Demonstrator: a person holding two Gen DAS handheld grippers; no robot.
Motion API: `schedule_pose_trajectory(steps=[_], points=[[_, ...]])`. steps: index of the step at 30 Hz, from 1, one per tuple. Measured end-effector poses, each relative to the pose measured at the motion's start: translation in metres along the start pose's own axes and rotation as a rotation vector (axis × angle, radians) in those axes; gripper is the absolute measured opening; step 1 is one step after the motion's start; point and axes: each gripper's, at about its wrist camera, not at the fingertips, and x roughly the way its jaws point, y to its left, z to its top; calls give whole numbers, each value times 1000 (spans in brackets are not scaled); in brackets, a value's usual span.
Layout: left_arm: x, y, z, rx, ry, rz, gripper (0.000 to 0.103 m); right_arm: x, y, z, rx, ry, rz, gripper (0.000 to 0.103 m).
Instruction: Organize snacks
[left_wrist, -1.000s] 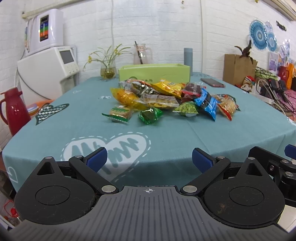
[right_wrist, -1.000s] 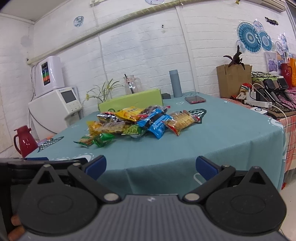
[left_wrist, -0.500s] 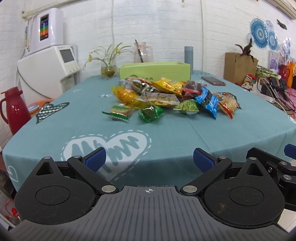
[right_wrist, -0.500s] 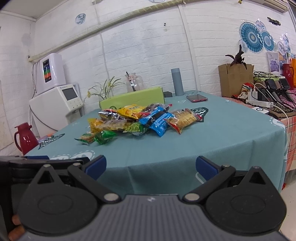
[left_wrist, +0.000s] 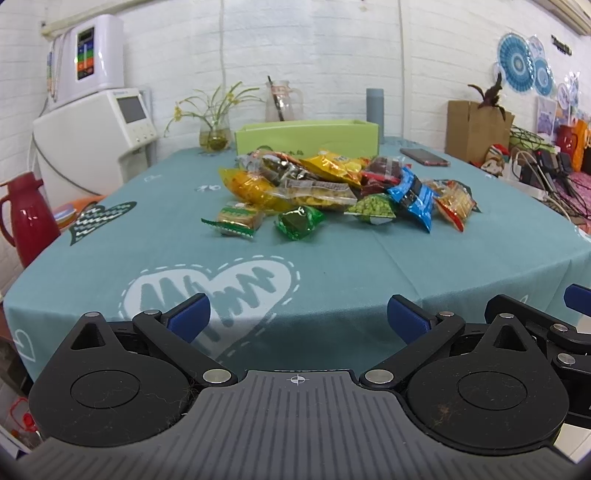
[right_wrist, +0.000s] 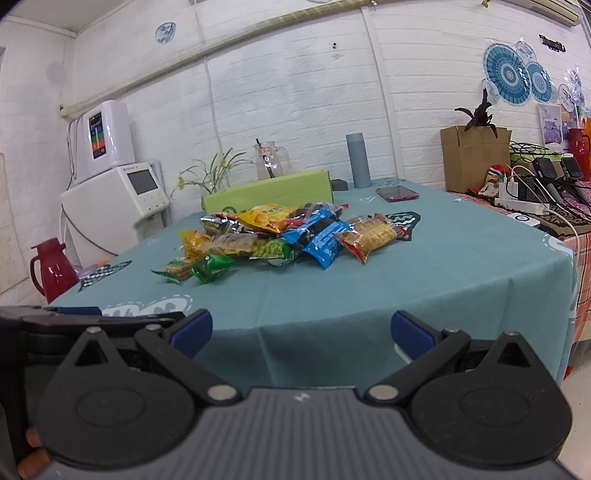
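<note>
Both grippers are held low at the near edge of the table (left_wrist: 480, 258), level and pointing forward across the teal cloth toward the snacks (left_wrist: 332, 188). The left gripper (left_wrist: 297, 319) has its blue-tipped fingers (left_wrist: 188, 317) spread wide with nothing between them, hovering just off the table edge over the white heart print. The right gripper (right_wrist: 301, 330) sits beside it, farther right and near the table's corner, jaws likewise wide apart and empty; its tip shows at the right edge of the left view, and the left gripper's body shows at the left edge of the right view. A fingertip of the person's hand (right_wrist: 31, 439) peeks out at the lower left of the right view. The snacks lie in a loose pile mid-table, well apart from both grippers: yellow, blue, red and green packets overlapping, with two small green packets (left_wrist: 299, 221) lying just in front of the heap. Behind the pile stands a green box (left_wrist: 306, 136), open at the top, and to its right lies a phone (left_wrist: 424, 157).
</note>
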Motion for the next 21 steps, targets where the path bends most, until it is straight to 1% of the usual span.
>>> schedule_pose_trajectory(steps=[7, 9, 12, 14, 17, 19, 21], points=[[1, -1, 1, 4, -9, 7, 92, 1, 1, 0, -3, 4, 2, 103], [4, -1, 9, 12, -13, 4, 92, 2, 1, 2, -5, -5, 10, 103], [18, 2, 30, -19, -11, -15, 92, 11, -2, 10, -43, -7, -2, 103], [34, 4, 40, -36, 17, -47, 92, 25, -7, 18, -76, 8, -50, 103], [55, 8, 45, -45, 69, -80, 90, 57, -21, 32, -101, 26, -126, 103], [68, 13, 48, -53, 114, -101, 85, 82, -34, 40, -81, 61, -141, 103], [76, 22, 51, -79, 146, -121, 82, 104, -43, 44, -61, 113, -127, 103]])
